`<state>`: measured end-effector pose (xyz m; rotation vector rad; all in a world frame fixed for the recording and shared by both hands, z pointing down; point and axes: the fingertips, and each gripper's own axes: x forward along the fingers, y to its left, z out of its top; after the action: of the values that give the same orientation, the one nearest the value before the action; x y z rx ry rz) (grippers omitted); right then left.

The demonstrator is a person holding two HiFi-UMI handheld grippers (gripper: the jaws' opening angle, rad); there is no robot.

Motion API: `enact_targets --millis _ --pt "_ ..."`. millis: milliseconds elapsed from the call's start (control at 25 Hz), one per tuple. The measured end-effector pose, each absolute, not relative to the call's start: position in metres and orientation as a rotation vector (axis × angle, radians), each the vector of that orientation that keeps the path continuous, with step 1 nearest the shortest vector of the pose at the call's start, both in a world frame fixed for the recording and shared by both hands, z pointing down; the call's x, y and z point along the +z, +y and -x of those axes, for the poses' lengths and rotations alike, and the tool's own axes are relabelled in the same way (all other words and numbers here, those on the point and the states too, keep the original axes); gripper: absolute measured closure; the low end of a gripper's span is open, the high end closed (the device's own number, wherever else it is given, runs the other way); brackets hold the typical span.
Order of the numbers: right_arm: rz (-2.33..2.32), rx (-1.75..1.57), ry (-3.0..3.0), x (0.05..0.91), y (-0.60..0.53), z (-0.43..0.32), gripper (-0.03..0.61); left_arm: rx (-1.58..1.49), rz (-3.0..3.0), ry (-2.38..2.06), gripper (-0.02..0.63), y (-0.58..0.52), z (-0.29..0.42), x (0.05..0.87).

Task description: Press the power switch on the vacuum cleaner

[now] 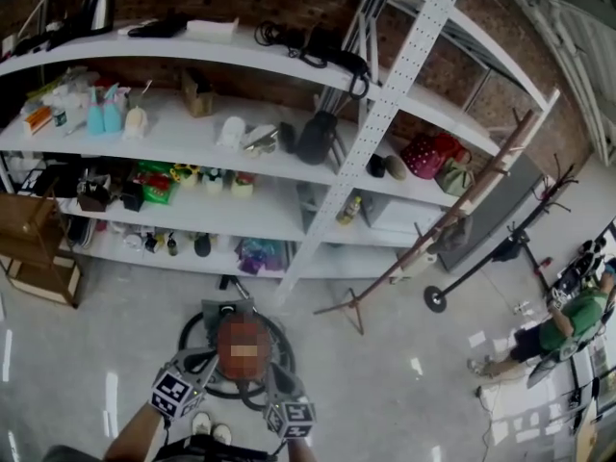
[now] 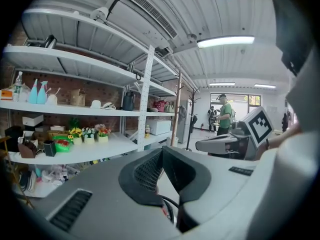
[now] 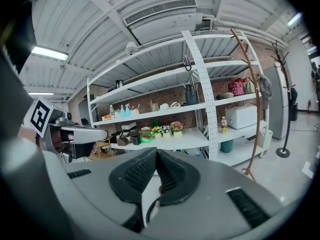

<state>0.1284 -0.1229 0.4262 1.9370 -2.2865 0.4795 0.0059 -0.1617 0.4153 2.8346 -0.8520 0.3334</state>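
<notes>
Head view looks straight down at a pale concrete floor [image 1: 404,393], and the vacuum cleaner [image 1: 227,312] sits on it just ahead of the person's shoes [image 1: 211,428], with its black hose [image 1: 195,340] looped round it. A blurred patch covers part of its top, so I can't pick out the switch.

Left tool [image 1: 204,358] and right tool [image 1: 271,378] are both held low over the vacuum, one on each side. In each tool's own view the jaws are closed tip to tip with nothing between them: left tool [image 2: 161,154], right tool [image 3: 156,156].

Room-wise, there's a long white shelf unit [image 1: 318,215] against a brick wall [image 1: 462,75], loaded with spray bottles [image 1: 106,112], bags [image 1: 430,154] and little flower pots [image 1: 214,180]. A wooden coat rack [image 1: 452,210] stands tilted to its right, and wooden crates [image 1: 34,248] are at the left. A person in green [image 1: 570,321] sits on the floor far right.
</notes>
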Motion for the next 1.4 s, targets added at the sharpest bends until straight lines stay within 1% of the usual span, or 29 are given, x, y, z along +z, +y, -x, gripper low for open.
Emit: enact_targets --millis 400,800,1400 --pt "-2.019 0.371 -2.289 0.382 -0.117 -0.146 0.568 0.249 -2.919 -0.839 0.604 -0.167 -0.016 0.373" --pt "-2.062 0.273 -2.302 0.346 -0.110 -0.143 0.568 0.197 -2.990 -0.840 0.604 -0.165 -0.010 0.338" --pt "-2.095 0.261 -2.275 0.338 -0.087 -0.139 0.566 0.178 -2.981 -0.872 0.604 -0.159 0.005 0.332"
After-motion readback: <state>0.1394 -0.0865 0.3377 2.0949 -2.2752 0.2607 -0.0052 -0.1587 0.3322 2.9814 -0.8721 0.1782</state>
